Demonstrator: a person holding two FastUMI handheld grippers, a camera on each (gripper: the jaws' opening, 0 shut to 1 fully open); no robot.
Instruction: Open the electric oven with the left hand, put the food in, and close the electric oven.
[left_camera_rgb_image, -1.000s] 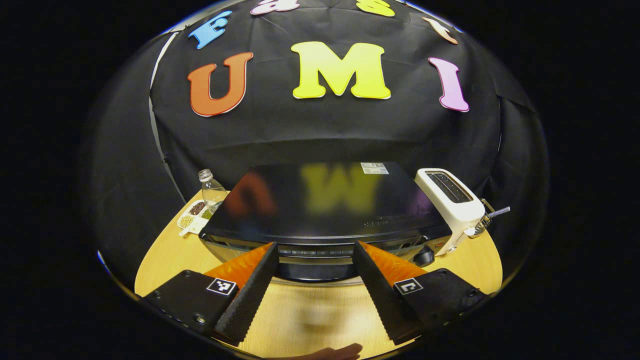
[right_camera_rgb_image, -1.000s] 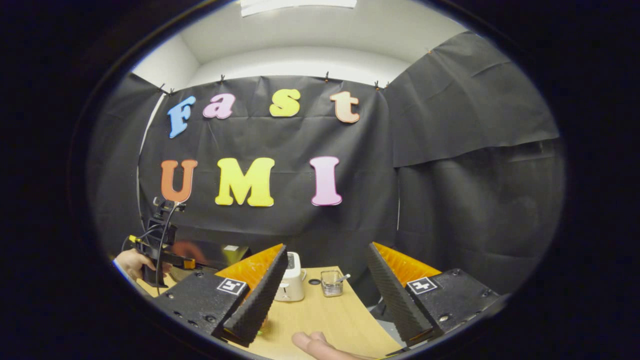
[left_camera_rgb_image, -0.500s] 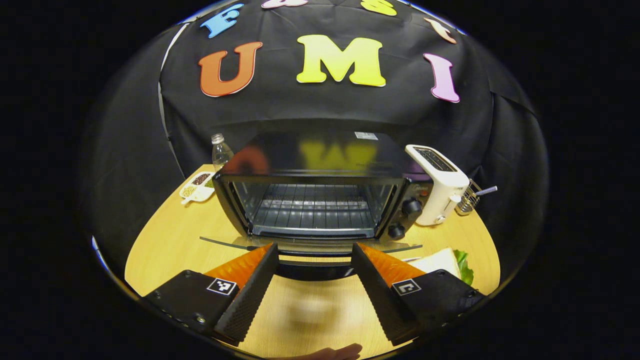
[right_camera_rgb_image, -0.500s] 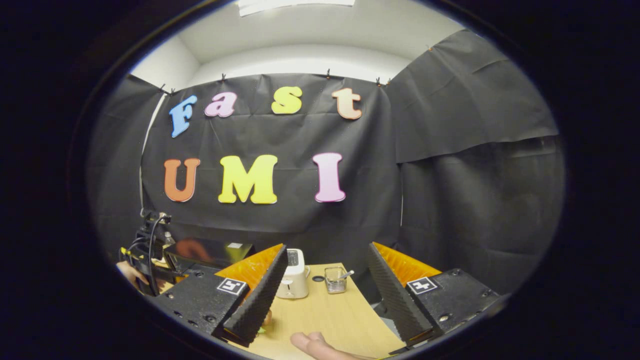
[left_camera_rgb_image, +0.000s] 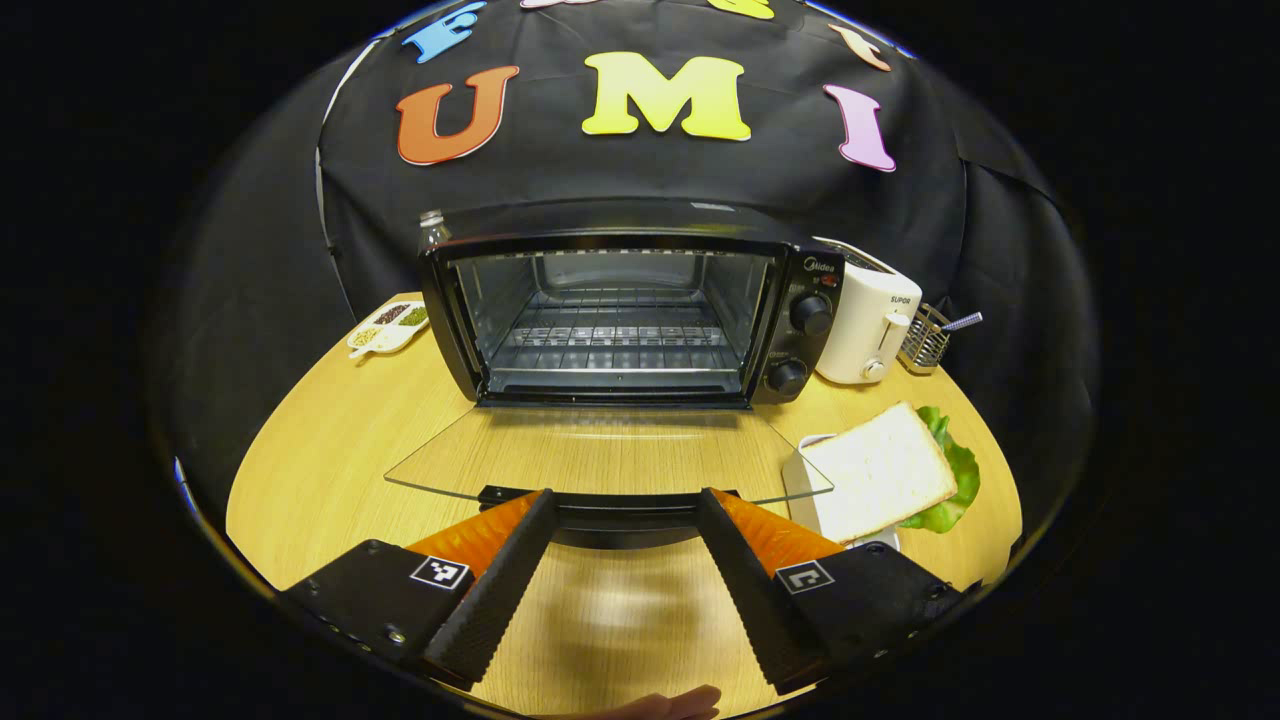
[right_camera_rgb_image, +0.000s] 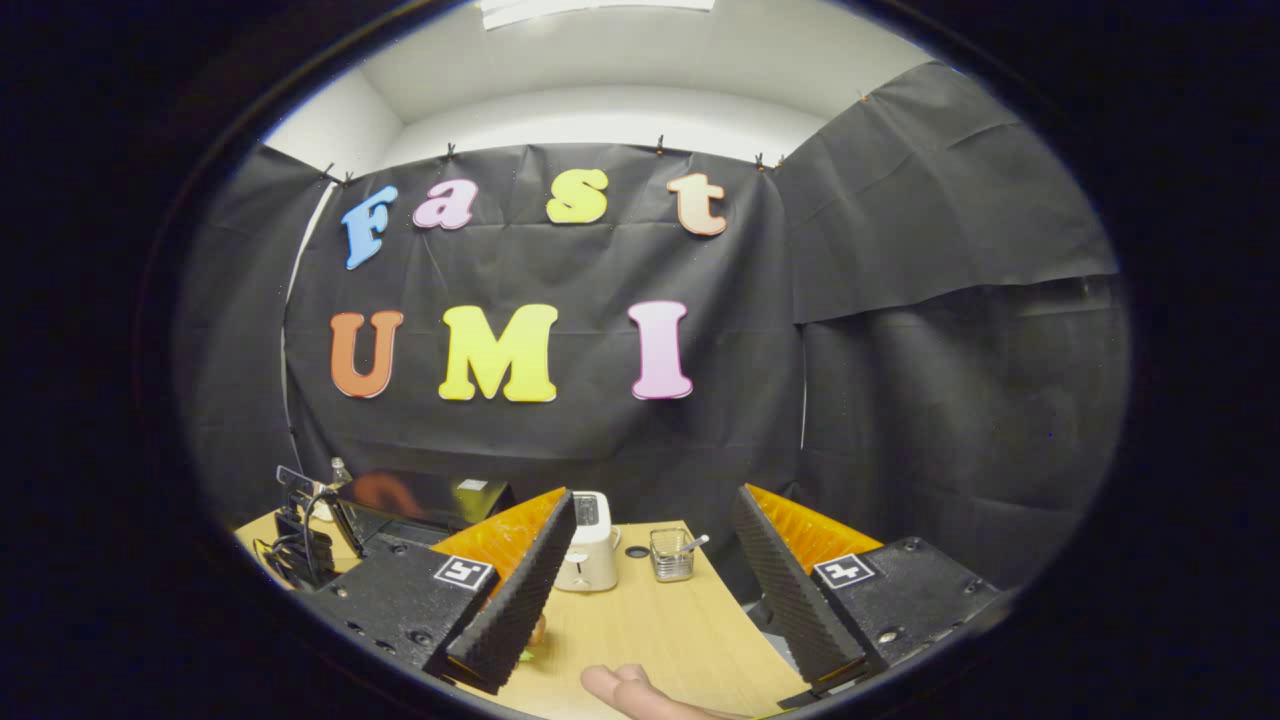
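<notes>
Between left tool (left_camera_rgb_image: 620, 535) fingers, oven door (left_camera_rgb_image: 610, 455) lies flat, open.

Booth of black cloth around a pale wooden table

Black cloth wall (right_camera_rgb_image: 900, 330) hangs pinned along its top edge, creased, below a white ceiling (right_camera_rgb_image: 620, 60) with a bright light panel (right_camera_rgb_image: 597, 6). The light wood-grain table (left_camera_rgb_image: 330, 470) curves at its edge.

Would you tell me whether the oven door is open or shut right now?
Open. The oven door lies folded down flat in front of the oven, and the bare wire rack inside shows.
</notes>
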